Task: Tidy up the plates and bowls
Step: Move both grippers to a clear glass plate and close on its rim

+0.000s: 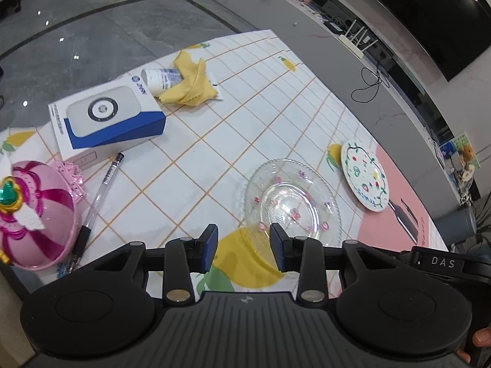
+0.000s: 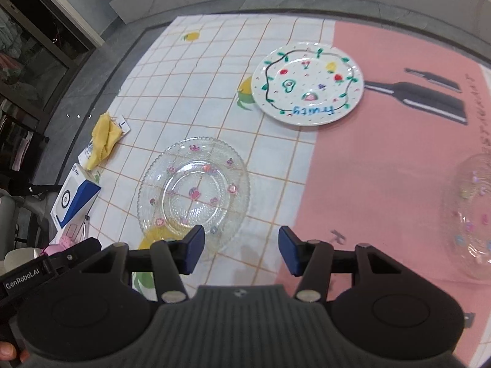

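Observation:
A clear glass plate with small pink flowers lies flat on the checked tablecloth. A white plate painted with fruits and the word "fruity" lies beyond it, half on the pink mat. A second clear glass dish sits blurred at the right edge. My left gripper hovers open above the glass plate's near rim, nothing between its blue pads. My right gripper is open too, just right of that plate's near edge, empty.
A blue and white box, a pen, a pink toy case, a white bottle and a yellow cloth lie at the left. The pink mat covers the table's right part.

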Motion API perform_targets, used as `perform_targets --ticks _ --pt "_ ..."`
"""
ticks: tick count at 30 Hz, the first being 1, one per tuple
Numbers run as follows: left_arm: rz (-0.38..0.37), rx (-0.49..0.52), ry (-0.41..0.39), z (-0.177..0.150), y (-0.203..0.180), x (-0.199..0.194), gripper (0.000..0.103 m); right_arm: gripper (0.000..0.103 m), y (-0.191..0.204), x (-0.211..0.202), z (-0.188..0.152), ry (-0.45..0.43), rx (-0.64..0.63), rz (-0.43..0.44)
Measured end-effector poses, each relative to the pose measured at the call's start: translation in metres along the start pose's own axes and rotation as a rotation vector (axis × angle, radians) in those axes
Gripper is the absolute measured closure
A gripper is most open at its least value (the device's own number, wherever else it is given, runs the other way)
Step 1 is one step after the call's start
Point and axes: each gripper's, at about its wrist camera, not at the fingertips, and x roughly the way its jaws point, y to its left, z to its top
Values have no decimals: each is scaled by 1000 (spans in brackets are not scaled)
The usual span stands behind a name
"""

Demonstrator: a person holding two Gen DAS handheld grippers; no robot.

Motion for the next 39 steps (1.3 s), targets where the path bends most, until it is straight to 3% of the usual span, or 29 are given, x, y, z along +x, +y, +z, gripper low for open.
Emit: perform_targets --ticks 8,17,21,28,32,36,39 --pt "-28 -68 29 5 13 35 61 49 4 37 21 58 6 -3" --pt "-52 -64 32 10 7 61 61 54 -18 61 41 89 73 -10" --pt "-58 -66 40 12 4 67 61 62 -24 68 45 105 96 13" --pt "-57 -61 46 14 2 75 74 66 -29 73 49 101 106 43" --pt "-46 -52 43 13 -1 77 82 75 -28 75 47 102 101 60" --pt "-39 -73 44 13 3 78 90 91 -27 80 43 122 127 99" --pt "-38 -78 45 14 3 78 91 93 -28 82 41 127 157 124"
